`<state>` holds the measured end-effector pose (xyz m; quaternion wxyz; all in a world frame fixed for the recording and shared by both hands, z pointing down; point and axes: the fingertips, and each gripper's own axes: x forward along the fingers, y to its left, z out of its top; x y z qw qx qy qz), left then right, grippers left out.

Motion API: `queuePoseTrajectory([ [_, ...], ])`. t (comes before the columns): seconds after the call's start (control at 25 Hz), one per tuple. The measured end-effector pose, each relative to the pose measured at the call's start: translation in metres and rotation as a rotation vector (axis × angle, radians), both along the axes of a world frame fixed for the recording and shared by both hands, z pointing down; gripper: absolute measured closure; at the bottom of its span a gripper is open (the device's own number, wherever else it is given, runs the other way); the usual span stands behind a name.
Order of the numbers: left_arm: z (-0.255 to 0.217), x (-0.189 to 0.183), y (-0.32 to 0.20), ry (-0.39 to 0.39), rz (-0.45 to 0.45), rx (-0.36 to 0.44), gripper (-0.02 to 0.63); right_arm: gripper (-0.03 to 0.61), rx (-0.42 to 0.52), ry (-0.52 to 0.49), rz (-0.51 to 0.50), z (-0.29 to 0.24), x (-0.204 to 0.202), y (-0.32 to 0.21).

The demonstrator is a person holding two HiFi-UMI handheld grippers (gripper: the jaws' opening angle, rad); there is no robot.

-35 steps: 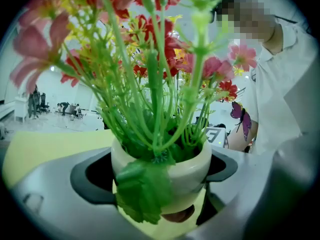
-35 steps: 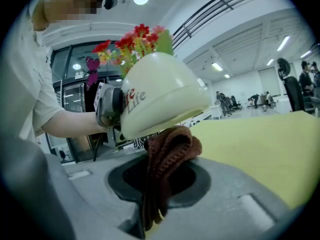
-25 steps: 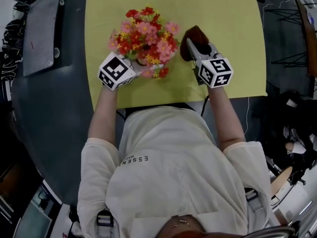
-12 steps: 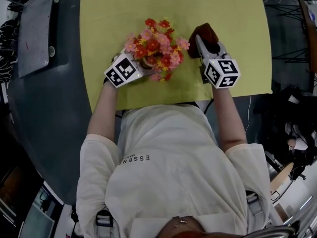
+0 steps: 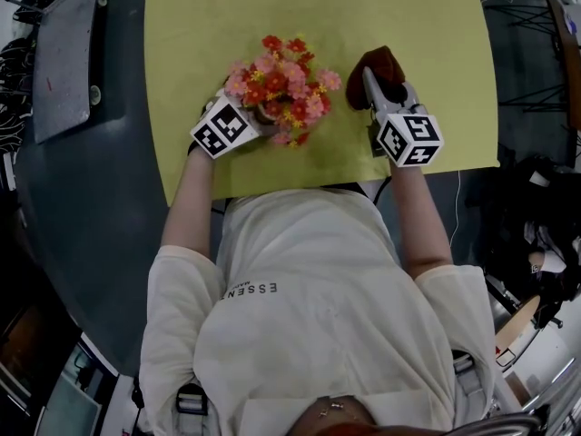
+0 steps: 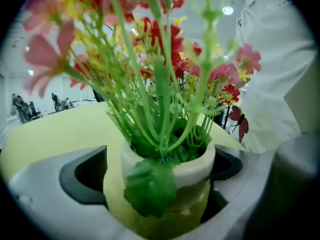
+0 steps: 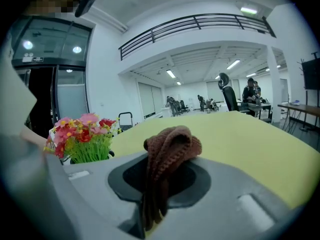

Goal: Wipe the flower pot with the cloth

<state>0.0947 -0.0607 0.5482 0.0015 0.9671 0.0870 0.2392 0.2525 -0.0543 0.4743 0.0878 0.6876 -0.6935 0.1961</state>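
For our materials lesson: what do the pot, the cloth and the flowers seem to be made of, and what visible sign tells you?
Pot: probably glazed ceramic, possibly plastic; smooth, cream, slightly glossy rim.
Cloth: knitted brown yarn, matte; ribbed loops show.
Flowers: likely artificial plastic; uniform, stiff green stems.

The flower pot [image 6: 192, 170] is shifted slightly rightward on the counter [image 5: 408, 16] by the left tool [image 5: 249, 120]; the right tool [image 5: 374, 80] and its cloth [image 5: 379, 62] are shifted rightward too.
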Motion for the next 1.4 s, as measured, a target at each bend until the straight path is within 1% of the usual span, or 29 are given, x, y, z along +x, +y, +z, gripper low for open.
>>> queuePoseTrajectory([
  [0.08,-0.003,-0.006,-0.005,0.000,-0.070,0.015,-0.017,0.520,-0.010,-0.012,-0.004,0.000,-0.001,0.004],
  [0.16,-0.009,-0.017,-0.005,0.006,-0.145,-0.003,-0.017,0.520,-0.027,-0.024,-0.011,0.001,-0.006,0.008],
  [0.2,-0.013,-0.024,-0.006,0.018,-0.197,-0.018,-0.017,0.520,-0.037,-0.032,-0.019,0.002,-0.010,0.010],
  [0.28,-0.022,-0.045,-0.015,0.046,-0.355,-0.041,-0.010,0.520,-0.059,-0.048,-0.049,0.005,-0.022,0.013],
  [0.32,-0.027,-0.058,-0.022,0.058,-0.453,-0.051,0.020,0.520,-0.070,-0.057,-0.066,0.006,-0.029,0.015],
  [0.36,-0.033,-0.070,-0.028,0.072,-0.549,-0.062,0.087,0.520,-0.081,-0.062,-0.083,0.007,-0.036,0.019],
  [0.4,-0.040,-0.082,-0.033,0.089,-0.634,-0.070,0.135,0.520,-0.092,-0.061,-0.100,0.008,-0.043,0.023],
  [0.44,-0.048,-0.092,-0.037,0.106,-0.706,-0.064,0.215,0.520,-0.103,-0.055,-0.117,0.009,-0.049,0.027],
  [0.52,-0.064,-0.105,-0.042,0.140,-0.809,-0.022,0.343,0.520,-0.114,-0.040,-0.138,0.010,-0.056,0.033],
  [0.56,-0.071,-0.109,-0.043,0.157,-0.841,-0.002,0.386,0.520,-0.113,-0.039,-0.135,0.010,-0.058,0.036],
  [0.6,-0.078,-0.111,-0.043,0.176,-0.864,0.013,0.418,0.520,-0.109,-0.043,-0.124,0.009,-0.059,0.038],
  [0.76,-0.108,-0.119,-0.034,0.265,-0.933,0.046,0.584,0.520,-0.086,-0.038,-0.079,0.004,-0.065,0.058],
  [0.8,-0.118,-0.121,-0.027,0.290,-0.939,0.039,0.600,0.520,-0.084,-0.032,-0.074,0.002,-0.068,0.066],
  [0.88,-0.137,-0.126,-0.010,0.330,-0.925,0.024,0.600,0.520,-0.082,-0.023,-0.064,-0.005,-0.077,0.083],
  [0.96,-0.157,-0.133,0.006,0.351,-0.907,0.040,0.601,0.520,-0.067,-0.012,-0.063,-0.017,-0.088,0.098],
  [1.08,-0.179,-0.149,0.029,0.380,-0.911,0.059,0.601,0.520,-0.041,0.000,-0.072,-0.039,-0.105,0.117],
  [1.16,-0.186,-0.161,0.046,0.380,-0.913,0.075,0.601,0.520,-0.018,0.015,-0.074,-0.055,-0.116,0.130],
  [1.28,-0.191,-0.177,0.070,0.368,-0.894,0.111,0.601,0.521,0.037,0.076,-0.086,-0.080,-0.135,0.147],
  [1.4,-0.195,-0.188,0.098,0.369,-0.869,0.126,0.601,0.520,0.062,0.126,-0.081,-0.090,-0.151,0.171],
])
